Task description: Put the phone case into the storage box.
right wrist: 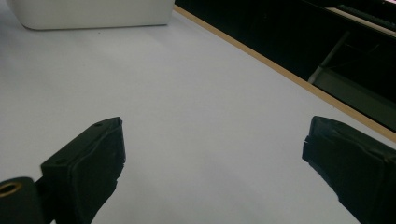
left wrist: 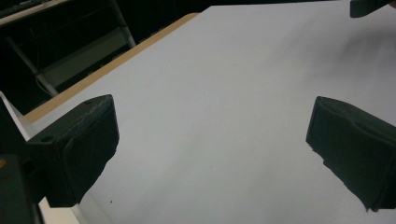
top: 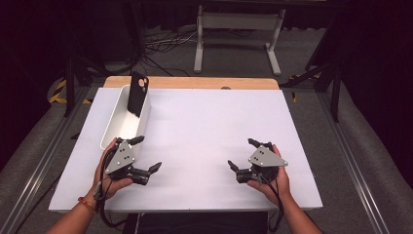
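My left claw (top: pixel 147 154) gapes released just beside the near end of the white bin (top: pixel 113 127), where a black case (top: pixel 138 93) leans at the far end, bare table (top: pixel 204 126) lies between, and my right claw (top: pixel 242 153) gapes released near the right edge.

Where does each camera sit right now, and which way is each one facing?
High view: above the person's side, looking forward and down on the white table; both forearms, left gripper and right gripper show.
Left gripper view: rides the left gripper, looking across the table between wide-apart jaws.
Right gripper view: rides the right gripper, facing the long white plastic bin.
Shared: high and right gripper views both show the bin.
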### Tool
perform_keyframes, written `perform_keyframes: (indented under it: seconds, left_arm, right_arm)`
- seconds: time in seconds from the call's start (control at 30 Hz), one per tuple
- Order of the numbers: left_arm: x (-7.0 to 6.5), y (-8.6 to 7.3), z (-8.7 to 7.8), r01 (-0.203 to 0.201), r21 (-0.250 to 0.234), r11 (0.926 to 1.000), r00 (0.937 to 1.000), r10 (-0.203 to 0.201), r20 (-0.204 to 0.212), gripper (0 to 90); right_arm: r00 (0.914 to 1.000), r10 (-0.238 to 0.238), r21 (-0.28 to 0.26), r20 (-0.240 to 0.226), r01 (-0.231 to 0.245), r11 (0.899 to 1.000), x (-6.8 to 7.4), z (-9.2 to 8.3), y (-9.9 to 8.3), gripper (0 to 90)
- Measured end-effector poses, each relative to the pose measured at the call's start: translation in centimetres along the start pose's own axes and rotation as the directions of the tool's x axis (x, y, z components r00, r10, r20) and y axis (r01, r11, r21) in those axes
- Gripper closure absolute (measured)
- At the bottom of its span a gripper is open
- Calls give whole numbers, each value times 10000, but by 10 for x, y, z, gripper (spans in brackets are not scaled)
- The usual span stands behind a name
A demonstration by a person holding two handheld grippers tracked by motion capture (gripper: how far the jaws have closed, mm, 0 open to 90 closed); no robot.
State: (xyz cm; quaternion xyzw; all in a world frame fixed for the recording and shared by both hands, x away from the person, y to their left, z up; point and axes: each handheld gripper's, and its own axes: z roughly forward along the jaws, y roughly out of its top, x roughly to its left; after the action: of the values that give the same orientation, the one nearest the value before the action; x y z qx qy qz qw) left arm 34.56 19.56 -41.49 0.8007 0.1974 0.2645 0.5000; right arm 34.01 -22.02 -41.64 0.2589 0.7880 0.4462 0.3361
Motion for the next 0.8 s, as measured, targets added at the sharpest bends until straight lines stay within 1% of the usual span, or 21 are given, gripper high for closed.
perform_keyframes:
  seconds: [0.03,0.1,0.13,0.23,0.27,0.3,0.4,0.43,0.47,0.5,0.53,0.57,0.6,0.63,0.7,0.8]
  left_arm:
    - [0,-1,0,145,-27,9999,9999,-145,50,33]
    - [1,-4,-3,239,-72,9997,9997,-239,-88,34]
    - [2,-5,-4,149,-25,9999,9999,-149,-68,34]
    - [2,-10,-6,338,4,9994,9994,-338,-50,33]
    - [2,-13,-6,425,-41,9991,9990,-426,-113,33]
    - [2,-16,-7,525,7,9986,9986,-525,-104,32]
    - [2,-21,-7,555,202,9983,9983,-551,-211,32]
    - [3,-23,-8,706,160,9974,9973,-702,-220,33]
    - [2,-25,-9,793,-15,9969,9966,-793,-230,40]
    - [1,-26,-10,770,-72,9970,9967,-771,-266,41]
    - [0,-26,-11,727,-5,9974,9969,-727,-312,40]
    - [-1,-26,-12,494,-15,9988,9981,-494,-370,39]
    - [-3,-25,-14,384,-100,9992,9990,-386,-239,38]
    - [-4,-26,-14,452,-14,9990,9989,-452,-140,37]
    - [-5,-26,-13,401,66,9992,9992,-401,-78,34]
    - [-5,-26,-12,564,-87,9984,9984,-563,49,34]
  right_arm:
    - [10000,-3,-17,22,3,10000,-1,-1,0,54]
    - [10000,19,-25,64,-19,10000,-1,-1,-1,54]
    - [10000,33,-31,69,-33,10000,-2,-2,-1,54]
    - [9999,34,-17,100,-34,10000,-2,-2,-3,53]
    - [10000,17,12,85,-18,10000,-2,-2,-3,52]
    - [10000,-25,37,44,25,10000,-1,-2,-4,50]
    - [9999,-117,102,-29,118,9999,0,-2,-7,49]
    - [9999,-139,129,-38,140,9998,1,-2,-8,48]
    - [9998,-201,166,-13,201,9997,1,-1,-8,48]
    - [9998,-190,167,9,190,9997,1,-1,-9,48]
    - [9999,-170,150,17,170,9997,1,-2,-9,47]
    - [9999,-169,129,13,169,9998,1,-2,-9,47]
    - [9999,-167,111,18,167,9998,1,-2,-9,47]
    - [9998,-175,91,82,175,9998,1,-3,-9,46]
    - [9999,-129,82,27,128,9999,0,-3,-9,46]
    - [9998,-201,126,11,201,9997,1,-2,-10,47]
